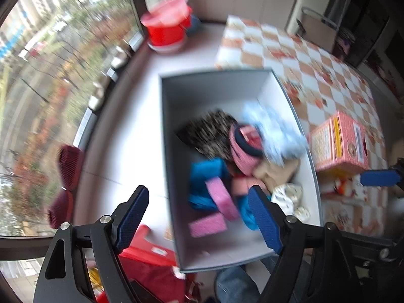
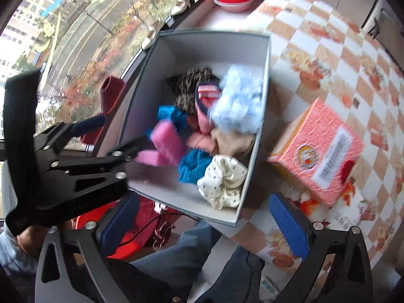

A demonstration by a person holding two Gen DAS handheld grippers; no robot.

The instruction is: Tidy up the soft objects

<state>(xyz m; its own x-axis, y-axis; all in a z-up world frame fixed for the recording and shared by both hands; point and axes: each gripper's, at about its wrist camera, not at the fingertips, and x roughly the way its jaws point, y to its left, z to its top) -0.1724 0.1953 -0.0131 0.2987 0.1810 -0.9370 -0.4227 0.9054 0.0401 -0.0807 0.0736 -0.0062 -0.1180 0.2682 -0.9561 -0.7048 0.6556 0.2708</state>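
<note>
Left gripper (image 1: 198, 212): jaws apart, empty, above grey cardboard box (image 2: 262, 96) | right gripper (image 2: 204, 223): jaws wide, empty | pink terry cloth (image 2: 165, 149), blurred, in box among soft items | box on checkered tablecloth (image 2: 328, 50)

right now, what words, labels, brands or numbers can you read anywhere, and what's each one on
None can be read.
Pink carton: a white barcode label and a round logo, print too blurred to read.
Pink carton's side in the left wrist view: yellow strip and text panel, too blurred.
Packet under the carton: a few printed characters, too small and smeared to read.
Grey box and its soft things: no text seen.
</note>
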